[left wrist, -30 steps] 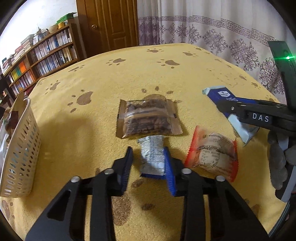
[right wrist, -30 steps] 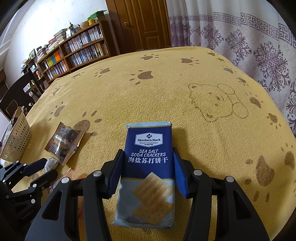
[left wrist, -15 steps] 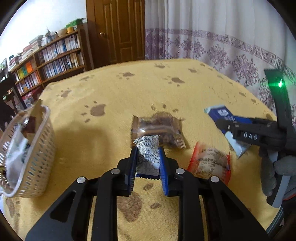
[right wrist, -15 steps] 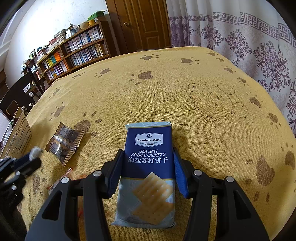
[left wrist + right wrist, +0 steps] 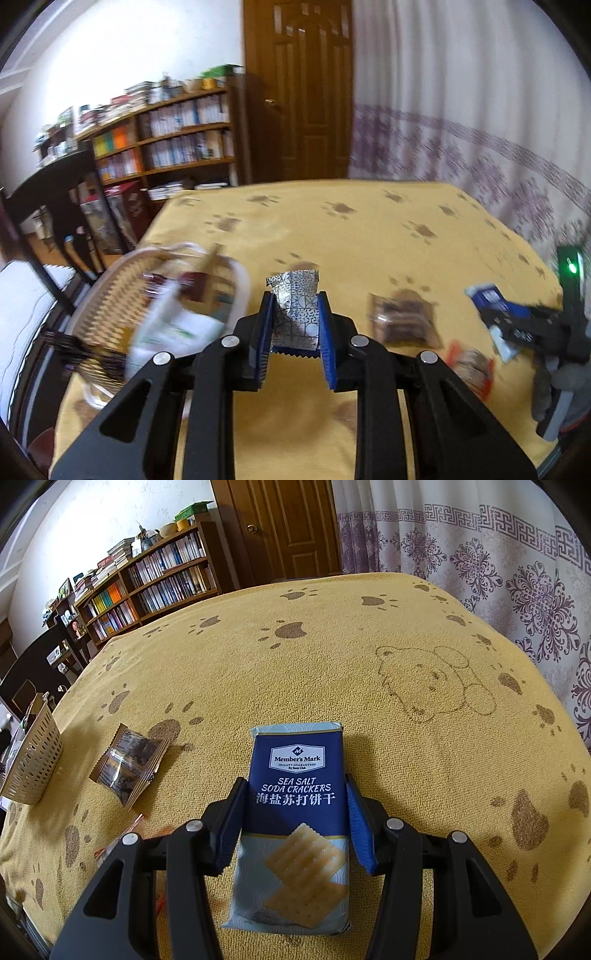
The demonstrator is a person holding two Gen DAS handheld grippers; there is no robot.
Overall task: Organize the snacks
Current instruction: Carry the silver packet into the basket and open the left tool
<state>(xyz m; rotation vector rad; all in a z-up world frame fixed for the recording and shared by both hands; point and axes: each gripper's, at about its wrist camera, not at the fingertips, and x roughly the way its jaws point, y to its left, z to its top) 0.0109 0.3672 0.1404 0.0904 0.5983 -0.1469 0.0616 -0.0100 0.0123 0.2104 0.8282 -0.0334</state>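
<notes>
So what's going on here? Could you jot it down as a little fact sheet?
Left tool: shut on a silver patterned packet, lifted near the basket
Right tool: around the soda crackers pack, which lies on the yellow cloth
Loose on cloth: brown snack bag, red-edged packet
Basket: already holds snacks
</notes>
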